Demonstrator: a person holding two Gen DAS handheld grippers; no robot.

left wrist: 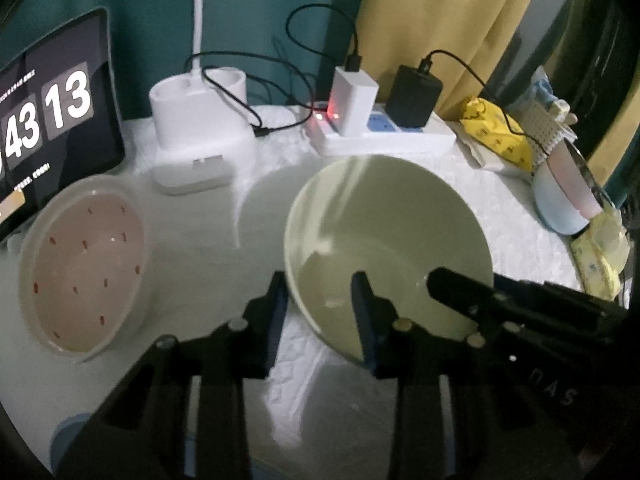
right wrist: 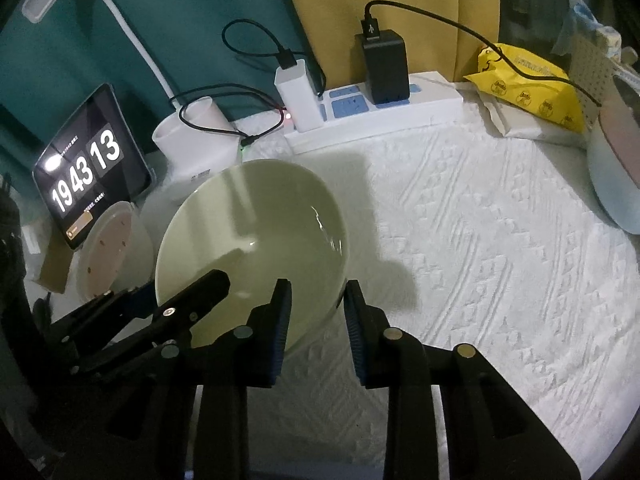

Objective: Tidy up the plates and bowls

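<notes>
A pale green bowl is tilted above the white tablecloth; it also shows in the right wrist view. My left gripper straddles its near left rim, one finger inside and one outside. My right gripper straddles its near right rim the same way, and its arm shows in the left wrist view. Whether either pair of jaws presses the rim is unclear. A pink-lined bowl with red dots stands on the table to the left; it also shows in the right wrist view.
At the back stand a tablet clock, a white lamp base, a power strip with chargers and cables, and a yellow wipes pack. A pale blue bowl stands at the right edge.
</notes>
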